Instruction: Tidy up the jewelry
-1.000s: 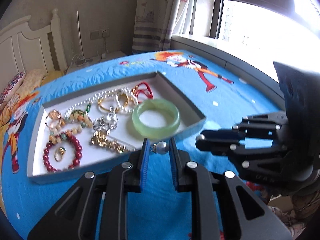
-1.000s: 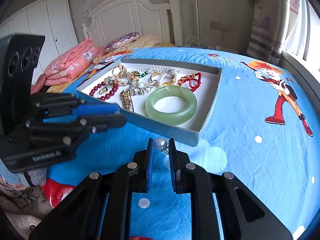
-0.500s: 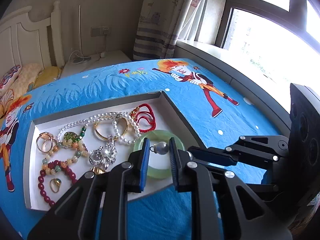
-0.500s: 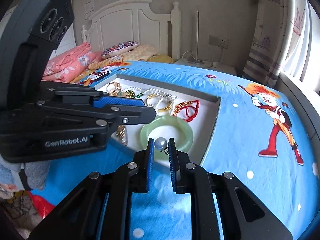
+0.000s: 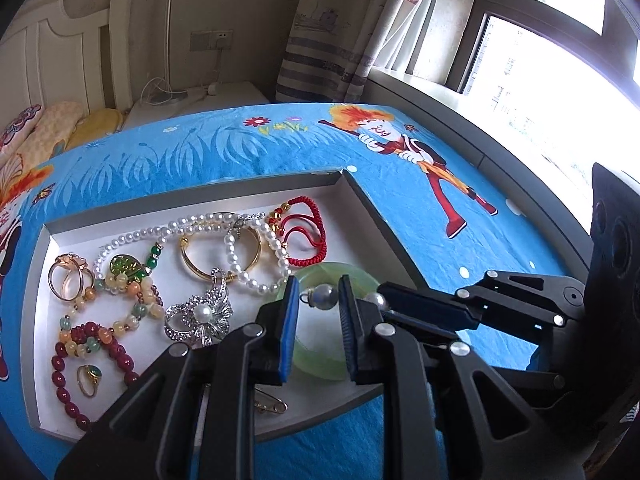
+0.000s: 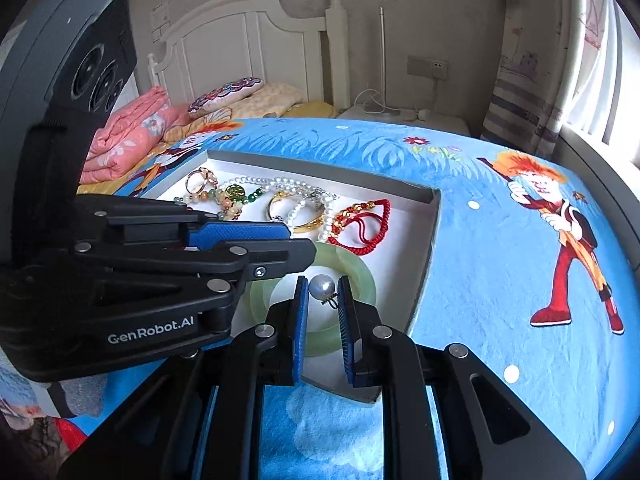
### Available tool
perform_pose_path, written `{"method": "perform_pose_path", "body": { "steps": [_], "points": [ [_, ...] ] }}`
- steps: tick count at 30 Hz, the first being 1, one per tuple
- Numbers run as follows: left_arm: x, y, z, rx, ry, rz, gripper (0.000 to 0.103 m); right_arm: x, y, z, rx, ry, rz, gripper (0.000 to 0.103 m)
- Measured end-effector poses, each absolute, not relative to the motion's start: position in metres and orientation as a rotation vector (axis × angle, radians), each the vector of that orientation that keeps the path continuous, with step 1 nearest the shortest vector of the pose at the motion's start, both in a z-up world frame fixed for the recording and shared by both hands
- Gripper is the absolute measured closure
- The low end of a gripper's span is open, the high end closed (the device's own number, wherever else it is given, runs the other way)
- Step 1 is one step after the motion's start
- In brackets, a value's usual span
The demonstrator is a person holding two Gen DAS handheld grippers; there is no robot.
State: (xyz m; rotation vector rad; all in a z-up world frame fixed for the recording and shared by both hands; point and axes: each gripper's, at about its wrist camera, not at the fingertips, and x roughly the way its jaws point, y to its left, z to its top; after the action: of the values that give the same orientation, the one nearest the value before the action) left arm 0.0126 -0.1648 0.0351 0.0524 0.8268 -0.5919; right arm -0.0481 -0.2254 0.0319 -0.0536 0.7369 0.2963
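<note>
A grey tray [image 5: 384, 220] [image 6: 430, 232] lies on the blue bedspread and holds jewelry: a pearl necklace [image 5: 240, 256], a gold bangle [image 5: 192, 264], a red cord bracelet [image 5: 308, 232] [image 6: 368, 224], a green jade bangle [image 5: 320, 364] [image 6: 360, 276], a silver brooch [image 5: 200, 316], bead bracelets and rings. My left gripper [image 5: 319, 297] is shut on a pearl earring [image 5: 324, 297] above the jade bangle. My right gripper [image 6: 322, 289] is shut on a second pearl earring [image 6: 322, 286] over the same bangle, close beside the left gripper [image 6: 240, 236].
The bed has a white headboard [image 6: 256, 48], a folded pink quilt [image 6: 128, 140] and pillows at the far end. A window [image 5: 540, 64] with curtains runs along the right. A white nightstand [image 5: 200, 100] with cables stands behind the bed.
Both grippers have moved forward from the bedspread in front of the tray to above the jade bangle, each still holding its pearl earring.
</note>
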Motion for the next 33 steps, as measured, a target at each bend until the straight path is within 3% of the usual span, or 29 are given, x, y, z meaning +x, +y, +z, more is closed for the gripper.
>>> {"method": "perform_pose_path", "body": {
  "steps": [1,3,6,8,11,12,13,16,21,33],
  "points": [
    [0.013,-0.163,0.036,0.048,0.823,-0.587,0.075,-0.049,-0.227,0.032,-0.049,0.735,0.291,0.087],
    [0.012,-0.155,0.042,0.030,0.796,-0.562,0.051,-0.053,-0.229,0.034,-0.043,0.725,0.283,0.086],
    [0.009,-0.143,0.051,-0.002,0.757,-0.538,0.032,-0.061,-0.239,0.036,-0.019,0.705,0.257,0.085],
    [0.007,-0.133,0.058,-0.006,0.728,-0.500,0.024,-0.066,-0.249,0.036,0.018,0.697,0.239,0.078],
    [-0.002,-0.118,0.067,-0.002,0.671,-0.437,0.011,-0.077,-0.267,0.039,0.081,0.666,0.204,0.057],
    [-0.007,-0.111,0.070,-0.005,0.645,-0.410,0.008,-0.080,-0.272,0.040,0.100,0.654,0.193,0.046],
    [-0.011,-0.107,0.072,-0.007,0.630,-0.397,0.007,-0.083,-0.275,0.040,0.116,0.646,0.186,0.037],
    [-0.027,-0.090,0.076,-0.003,0.579,-0.331,0.003,-0.088,-0.286,0.041,0.168,0.636,0.177,0.027],
    [-0.044,-0.071,0.076,0.021,0.546,-0.238,0.003,-0.094,-0.289,0.042,0.190,0.614,0.150,0.017],
    [-0.065,-0.060,0.048,0.028,0.624,-0.129,0.003,-0.106,-0.284,0.040,0.192,0.639,-0.013,0.017]
  ]
}}
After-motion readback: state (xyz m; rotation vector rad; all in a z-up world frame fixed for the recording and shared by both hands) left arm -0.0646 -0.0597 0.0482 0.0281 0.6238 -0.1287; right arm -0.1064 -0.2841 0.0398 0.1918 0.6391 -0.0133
